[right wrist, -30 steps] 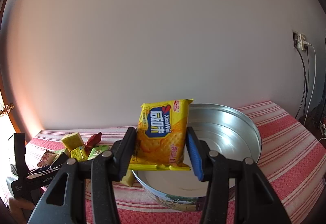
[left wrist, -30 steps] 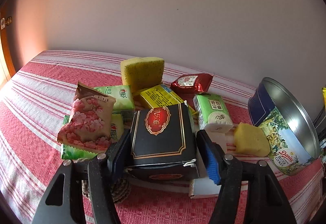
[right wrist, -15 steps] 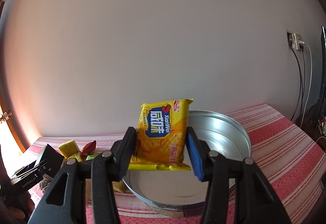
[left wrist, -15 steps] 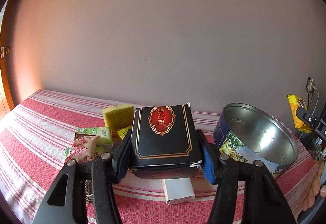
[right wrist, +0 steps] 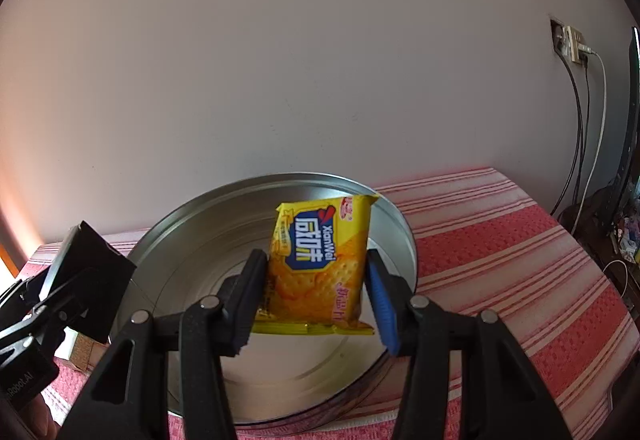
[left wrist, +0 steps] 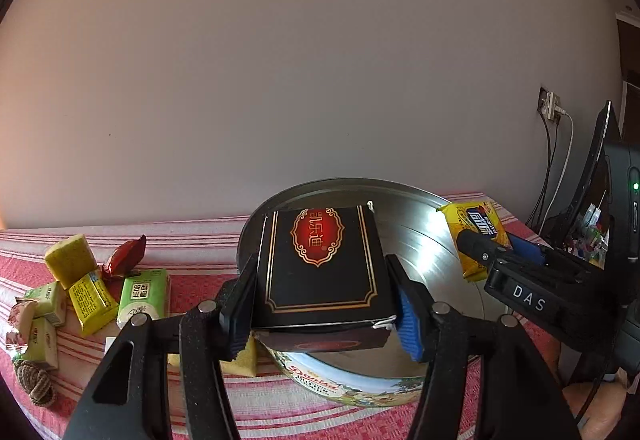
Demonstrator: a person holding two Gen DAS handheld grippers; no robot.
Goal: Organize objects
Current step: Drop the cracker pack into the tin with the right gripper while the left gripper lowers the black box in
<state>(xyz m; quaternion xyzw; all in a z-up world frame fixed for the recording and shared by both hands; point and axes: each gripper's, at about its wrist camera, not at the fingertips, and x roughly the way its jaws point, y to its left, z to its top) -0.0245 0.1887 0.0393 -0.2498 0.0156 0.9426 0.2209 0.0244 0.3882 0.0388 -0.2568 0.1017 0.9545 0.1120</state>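
Two grippers over tin point(right wrist: 404, 240), left gripper point(left wrist: 322, 306) clamping black box point(left wrist: 320, 264), right gripper point(right wrist: 312, 294) clamping cracker packet point(right wrist: 316, 268), snack pile point(left wrist: 92, 292) only left view

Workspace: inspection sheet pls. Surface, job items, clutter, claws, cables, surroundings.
Surface: red-and-white striped cloth over the table.
Job's things: round metal tin, open, nothing lying on its floor; black box and yellow cracker packet both held above it.
Clutter: left of the tin, a yellow sponge, red wrapper, green tissue pack, yellow packet, woven ball.
Grippers: left claw shut on the black box; right claw shut on the yellow cracker packet.
Cables: several hang from a wall socket at right.
Surroundings: plain wall; dark screen edge far right.
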